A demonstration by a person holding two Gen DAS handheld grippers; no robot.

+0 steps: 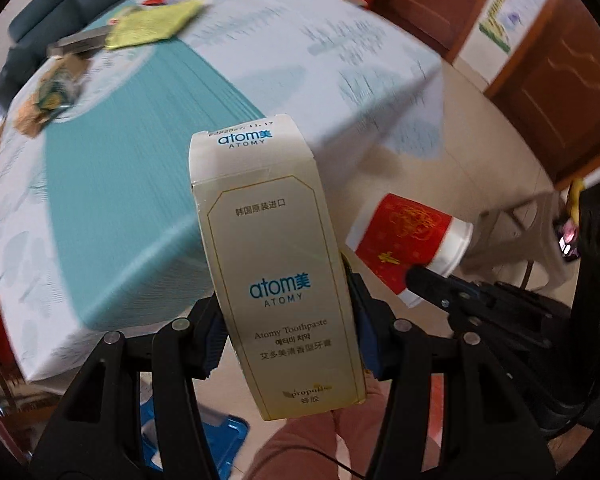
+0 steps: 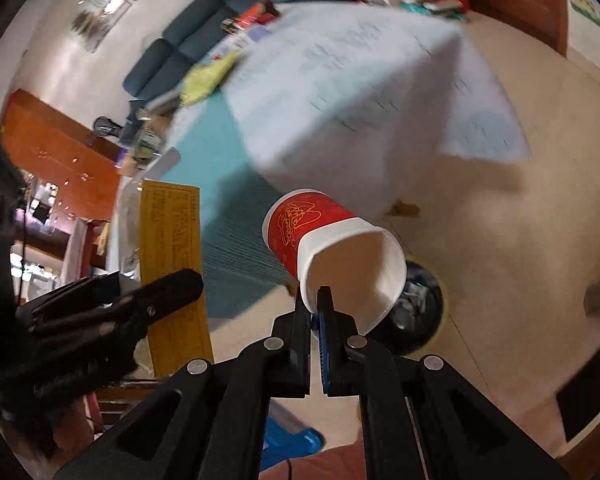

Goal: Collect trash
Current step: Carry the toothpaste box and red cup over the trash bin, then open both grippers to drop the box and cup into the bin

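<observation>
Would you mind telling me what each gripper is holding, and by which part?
The left gripper clamps the toothpaste box across its lower sides. The right gripper pinches the red paper cup by its rim wall.

A table (image 1: 132,184) covered by a teal and pale printed cloth is seen across the upper left of the left wrist view. At its far upper-left edge, a yellow-green cloth (image 1: 152,24), a grey flat box (image 1: 80,42) and a crumpled wrapper (image 1: 52,96) are laid. A beige tiled floor (image 2: 500,248) is shown at right, bearing a black bin (image 2: 420,300).
</observation>
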